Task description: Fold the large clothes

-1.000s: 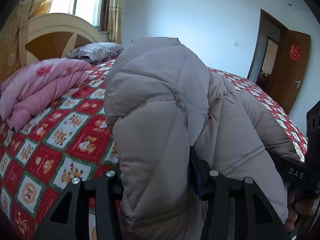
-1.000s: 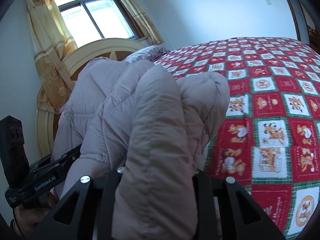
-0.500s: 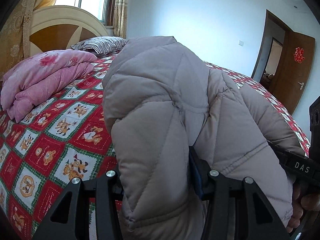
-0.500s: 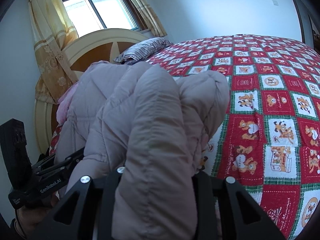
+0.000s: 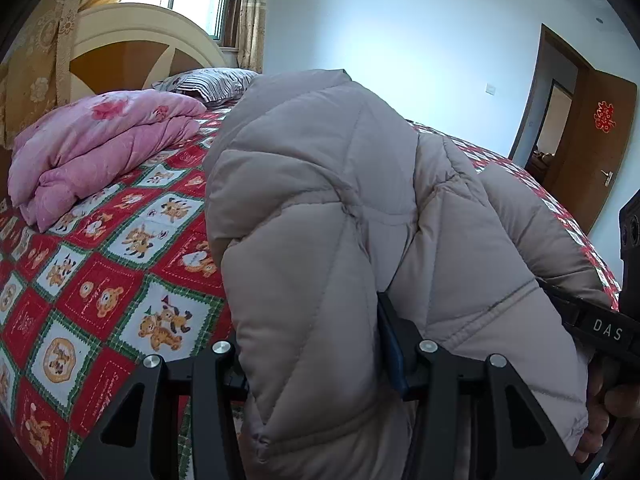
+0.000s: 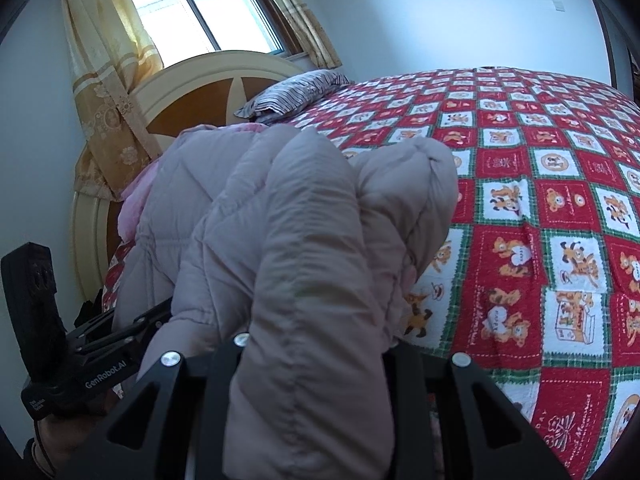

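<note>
Puffer coat [image 5: 320,216] bunched, held up over bed [image 5: 120,280]. Left tongs [image 5: 312,360] and right tongs [image 6: 312,360] both clamped on thick wads of it. No tidy fold visible yet; laying flat & folding prob. all left.

The left claw [image 5: 316,364] points forward and a bit down, and its two fingers squeeze a thick fold of the puffy coat [image 5: 340,208]. The right claw [image 6: 312,360] tilts down the same way and pinches another fold. A hand [image 5: 604,420] holds its handle.
</note>
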